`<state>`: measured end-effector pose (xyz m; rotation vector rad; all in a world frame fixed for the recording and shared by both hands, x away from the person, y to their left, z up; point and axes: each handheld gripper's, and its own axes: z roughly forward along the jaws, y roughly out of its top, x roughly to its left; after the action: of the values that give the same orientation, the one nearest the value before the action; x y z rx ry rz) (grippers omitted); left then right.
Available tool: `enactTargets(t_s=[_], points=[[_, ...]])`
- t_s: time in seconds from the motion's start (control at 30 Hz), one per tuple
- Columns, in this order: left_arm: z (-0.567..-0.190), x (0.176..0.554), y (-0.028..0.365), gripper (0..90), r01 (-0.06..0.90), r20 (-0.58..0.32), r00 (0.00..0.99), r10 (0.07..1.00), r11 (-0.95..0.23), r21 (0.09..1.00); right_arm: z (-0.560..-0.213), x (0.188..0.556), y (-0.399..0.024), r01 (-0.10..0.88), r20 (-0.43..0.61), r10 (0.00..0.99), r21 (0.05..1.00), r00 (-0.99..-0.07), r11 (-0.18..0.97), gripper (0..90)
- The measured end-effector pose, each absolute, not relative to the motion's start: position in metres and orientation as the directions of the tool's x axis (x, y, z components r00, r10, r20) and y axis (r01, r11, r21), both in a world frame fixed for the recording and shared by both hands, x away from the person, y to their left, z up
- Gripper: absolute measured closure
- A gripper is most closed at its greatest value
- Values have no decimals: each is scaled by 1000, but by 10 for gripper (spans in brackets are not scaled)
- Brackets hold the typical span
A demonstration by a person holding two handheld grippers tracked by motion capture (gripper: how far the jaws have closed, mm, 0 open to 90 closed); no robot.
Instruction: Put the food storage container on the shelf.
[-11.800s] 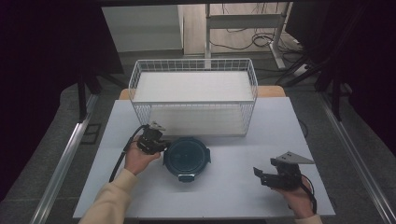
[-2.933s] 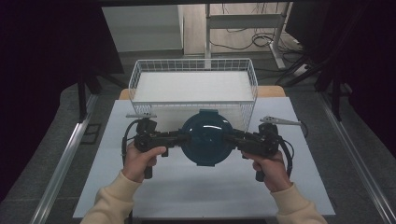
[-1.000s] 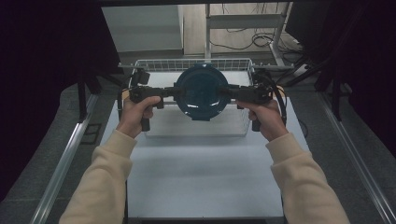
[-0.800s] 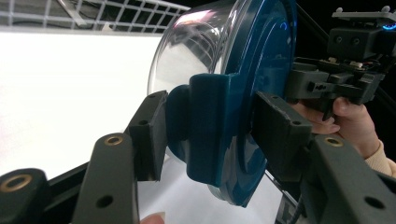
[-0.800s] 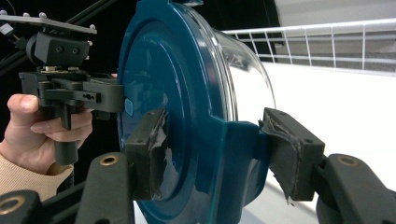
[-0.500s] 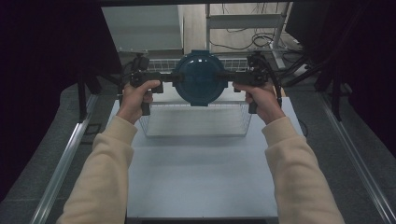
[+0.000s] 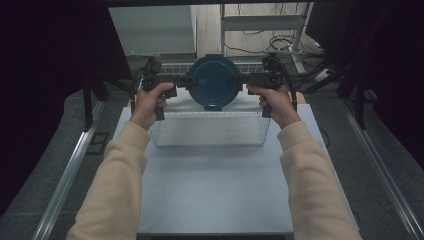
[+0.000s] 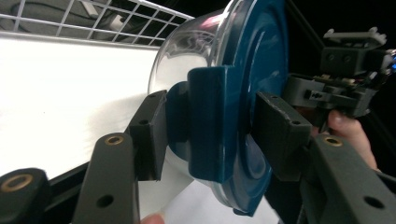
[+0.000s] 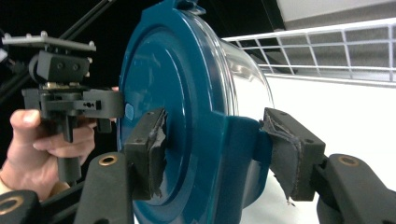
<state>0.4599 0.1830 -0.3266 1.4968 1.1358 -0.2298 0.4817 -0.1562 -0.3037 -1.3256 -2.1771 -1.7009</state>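
I hold the blue-lidded container (image 7: 215,81) above the wire basket (image 7: 210,127), tipped on edge (lid facing me). My left gripper (image 8: 205,135) and right gripper (image 9: 212,154) each have their fingers clamped on an opposite lid latch.

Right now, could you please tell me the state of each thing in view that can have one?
Round clear container with the dark blue lid: lid on, tipped on edge, held in the air over the basket.
White wire basket: upright on the table, nothing seen inside.
Left gripper: fingers shut on the container's left latch.
Right gripper: fingers shut on its right latch.
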Motion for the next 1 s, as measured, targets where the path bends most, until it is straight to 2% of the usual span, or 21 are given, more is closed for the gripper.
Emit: enactTargets(t_s=[0.27, 0.47, 0.7, 0.87, 0.93, 1.0], points=[[-332, 475, 184, 460, 780, -751, 454, 480, 192, 595, -308, 495, -155, 719, 600, 579, 694, -552, -34, 391], [-344, 487, 185, 428, 821, -804, 398, 442, 219, 527, -314, 503, -153, 795, 677, 586, 600, -445, -90, 380], [-350, 491, 184, 389, 836, -821, 379, 426, 222, 501, -322, 509, -154, 833, 728, 578, 535, -369, -141, 378], [-349, 489, 183, 378, 825, -807, 391, 443, 220, 521, -322, 508, -153, 828, 723, 583, 542, -371, -146, 371], [-347, 487, 181, 360, 811, -784, 400, 475, 216, 544, -321, 505, -151, 819, 708, 601, 555, -371, -148, 338], [-343, 483, 180, 321, 787, -759, 406, 509, 227, 573, -318, 501, -147, 799, 678, 630, 584, -380, -146, 235]])
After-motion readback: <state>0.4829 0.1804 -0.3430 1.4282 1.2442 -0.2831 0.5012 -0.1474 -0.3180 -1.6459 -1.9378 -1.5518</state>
